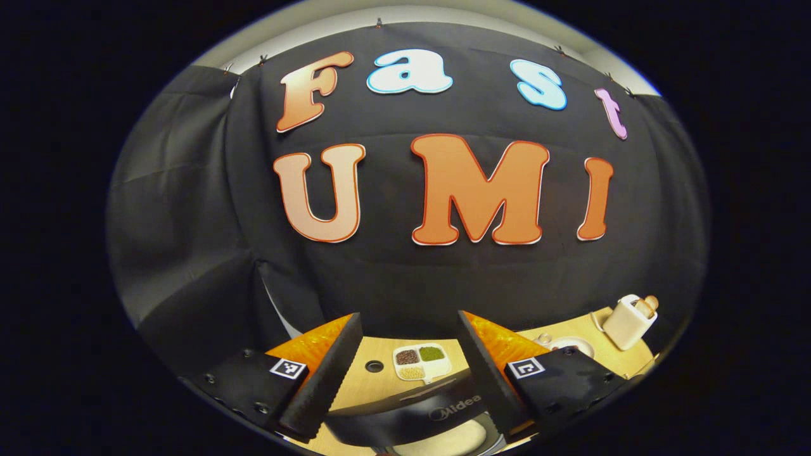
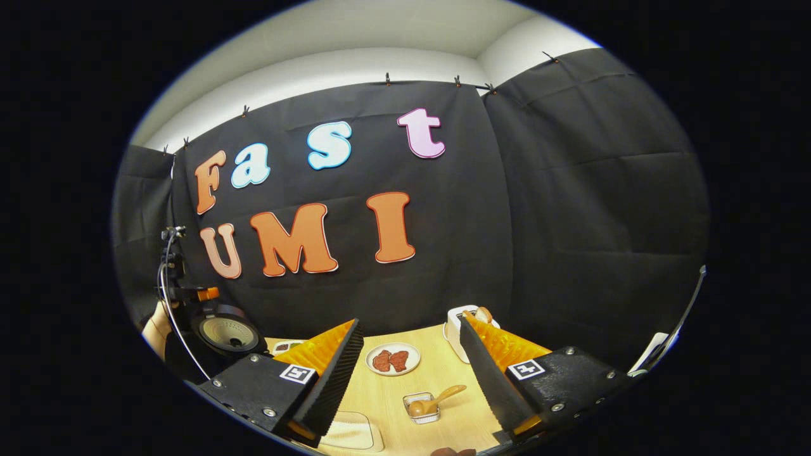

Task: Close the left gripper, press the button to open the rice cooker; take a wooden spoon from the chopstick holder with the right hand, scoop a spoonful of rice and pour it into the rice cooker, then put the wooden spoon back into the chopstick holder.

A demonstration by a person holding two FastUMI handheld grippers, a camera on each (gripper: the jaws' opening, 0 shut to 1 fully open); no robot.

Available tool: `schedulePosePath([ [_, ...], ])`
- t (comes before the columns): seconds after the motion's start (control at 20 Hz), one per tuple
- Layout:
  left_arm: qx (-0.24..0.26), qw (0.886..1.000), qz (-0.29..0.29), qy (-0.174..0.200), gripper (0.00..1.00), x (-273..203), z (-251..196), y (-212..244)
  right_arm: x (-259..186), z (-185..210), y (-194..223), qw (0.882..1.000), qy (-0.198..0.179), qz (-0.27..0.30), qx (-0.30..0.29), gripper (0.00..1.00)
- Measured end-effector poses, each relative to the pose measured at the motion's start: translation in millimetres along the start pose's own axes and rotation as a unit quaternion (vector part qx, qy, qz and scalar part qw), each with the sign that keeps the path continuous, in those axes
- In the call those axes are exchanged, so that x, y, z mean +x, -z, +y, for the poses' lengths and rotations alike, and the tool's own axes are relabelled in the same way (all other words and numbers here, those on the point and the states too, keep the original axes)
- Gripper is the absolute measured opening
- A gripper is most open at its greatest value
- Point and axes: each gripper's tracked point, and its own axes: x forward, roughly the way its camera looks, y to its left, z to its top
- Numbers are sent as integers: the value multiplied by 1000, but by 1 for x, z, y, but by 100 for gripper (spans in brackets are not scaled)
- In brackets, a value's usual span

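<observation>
The black rice cooker [image 1: 412, 411] stands with its lid raised just below my open left gripper [image 1: 408, 315]; pale contents show in the pot [image 1: 450, 440]. The right gripper view has the cooker [image 2: 225, 332] at far left, lid up, with the left gripper [image 2: 190, 292] and a hand [image 2: 155, 332] above it. The wooden spoon [image 2: 437, 399] lies with its bowl in a small clear box [image 2: 421, 408], handle pointing up-right. My right gripper [image 2: 409, 320] is open above the table, holding nothing. The white chopstick holder [image 2: 456, 326] [image 1: 627, 322] stands partly behind the right finger.
A divided tray of beans [image 1: 418, 362] and a round hole [image 1: 374, 365] in the wooden table lie beyond the cooker. A plate with red pieces [image 2: 393, 360] sits at mid-table, and a pale board [image 2: 348, 430] at the near edge. Another small dish [image 1: 570, 347] sits near the holder.
</observation>
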Motion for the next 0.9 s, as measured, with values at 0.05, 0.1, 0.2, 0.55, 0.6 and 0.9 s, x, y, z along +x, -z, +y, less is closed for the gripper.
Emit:
schedulePosePath([
  [0.05,0,1000,6,5,99,0,-5,6,1,-1,0,1000,1,0,0,95],
  [0.1,-6,1000,14,10,99,-1,-8,12,0,-2,2,1000,1,-1,-1,95],
  [0.2,-22,1000,14,16,99,-9,-12,19,-2,0,4,1000,-2,2,-7,95],
  [0.55,3,999,16,40,98,-44,-38,41,1,14,9,1000,-25,9,1,95],
  [0.6,-2,999,19,46,100,-51,-44,49,2,17,12,999,-30,10,1,95],
  [0.9,2,996,44,73,98,-92,-80,118,7,45,24,997,-68,22,-12,95],
])
